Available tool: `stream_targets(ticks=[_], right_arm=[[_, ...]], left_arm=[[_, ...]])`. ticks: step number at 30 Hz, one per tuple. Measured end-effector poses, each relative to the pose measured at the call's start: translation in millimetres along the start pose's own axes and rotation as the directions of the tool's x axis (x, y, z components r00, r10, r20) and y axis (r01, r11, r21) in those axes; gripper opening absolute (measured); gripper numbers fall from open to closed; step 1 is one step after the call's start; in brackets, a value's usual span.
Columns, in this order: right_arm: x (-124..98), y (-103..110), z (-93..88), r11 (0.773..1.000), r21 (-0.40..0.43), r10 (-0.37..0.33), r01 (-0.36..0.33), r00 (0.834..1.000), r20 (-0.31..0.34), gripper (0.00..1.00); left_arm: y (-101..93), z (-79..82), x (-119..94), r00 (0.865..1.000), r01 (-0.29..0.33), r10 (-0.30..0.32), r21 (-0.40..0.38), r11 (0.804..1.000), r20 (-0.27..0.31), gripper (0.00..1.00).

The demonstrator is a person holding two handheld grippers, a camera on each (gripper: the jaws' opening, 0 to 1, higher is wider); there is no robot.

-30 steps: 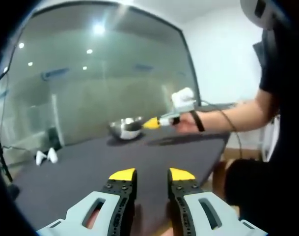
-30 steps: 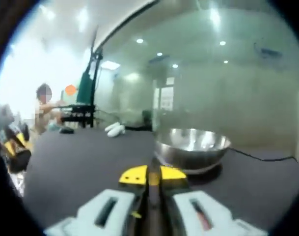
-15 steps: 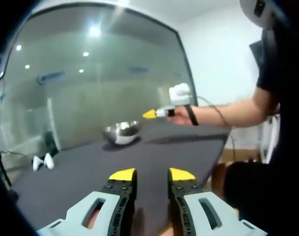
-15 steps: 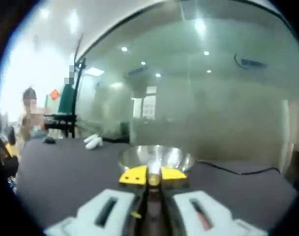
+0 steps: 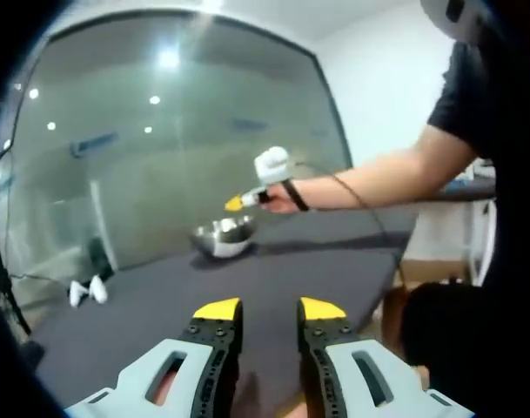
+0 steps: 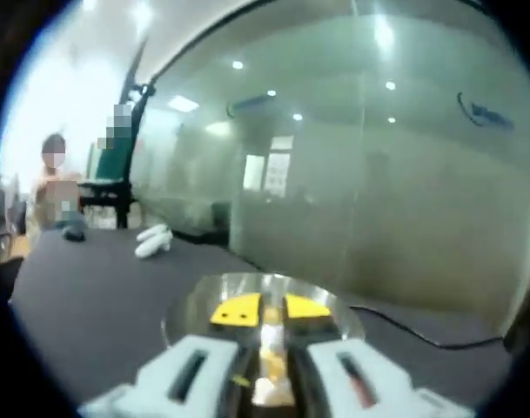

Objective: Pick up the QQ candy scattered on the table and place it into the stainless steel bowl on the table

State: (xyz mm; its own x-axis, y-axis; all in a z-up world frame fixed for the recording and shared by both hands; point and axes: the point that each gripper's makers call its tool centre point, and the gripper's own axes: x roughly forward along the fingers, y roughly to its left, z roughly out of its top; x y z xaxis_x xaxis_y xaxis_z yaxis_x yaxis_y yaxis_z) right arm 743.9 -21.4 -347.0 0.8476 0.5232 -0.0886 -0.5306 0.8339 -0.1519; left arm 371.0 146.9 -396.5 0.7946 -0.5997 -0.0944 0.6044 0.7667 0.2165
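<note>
in the left gripper view, the left gripper [image 5: 268, 310] hung spread with nothing between its 2 jaws, low over the dark table [image 5: 273, 270] and well short of the stainless steel bowl [image 5: 224, 236]. the right gripper [image 5: 239, 202] reached in from the right, poised just above the bowl's rim, so it was plainly the nearer of the 2.

in the right gripper view, the right gripper [image 6: 264, 311] looked down into the bowl [image 6: 188, 306], jaws nearly together on what seemed a pale qq candy [image 6: 265, 353] (blurred, hard to be sure). the bowl lay directly below, so the drop needed only release.
</note>
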Motion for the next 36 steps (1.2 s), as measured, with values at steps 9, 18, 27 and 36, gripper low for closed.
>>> stream_targets(ticks=[9,18,27,36], right_arm=[[7,-1,-5.0,0.996,0.075,0.039,-0.038,0.999,-0.015,0.26],[-12,6,-0.2,0.997,0.075,0.029,-0.029,1.0,0.0,0.22],[-66,23,5.2,0.998,0.038,0.05,-0.05,0.999,-0.019,0.25],[-167,35,6.5,0.996,0.019,0.084,-0.084,0.996,0.035,0.25]], left_arm=[[9.5,-3.7,-3,1.0,-0.014,0.014,-0.014,1.0,-0.012,0.26],[2.8,-4.1,2,1.0,0.01,-0.01,-0.008,1.0,-0.015,0.26],[15.4,-3.0,8,1.0,-0.02,0.02,-0.019,1.0,-0.012,0.27],[21.2,2.6,22,0.999,-0.033,0.033,-0.044,0.998,0.008,0.29]])
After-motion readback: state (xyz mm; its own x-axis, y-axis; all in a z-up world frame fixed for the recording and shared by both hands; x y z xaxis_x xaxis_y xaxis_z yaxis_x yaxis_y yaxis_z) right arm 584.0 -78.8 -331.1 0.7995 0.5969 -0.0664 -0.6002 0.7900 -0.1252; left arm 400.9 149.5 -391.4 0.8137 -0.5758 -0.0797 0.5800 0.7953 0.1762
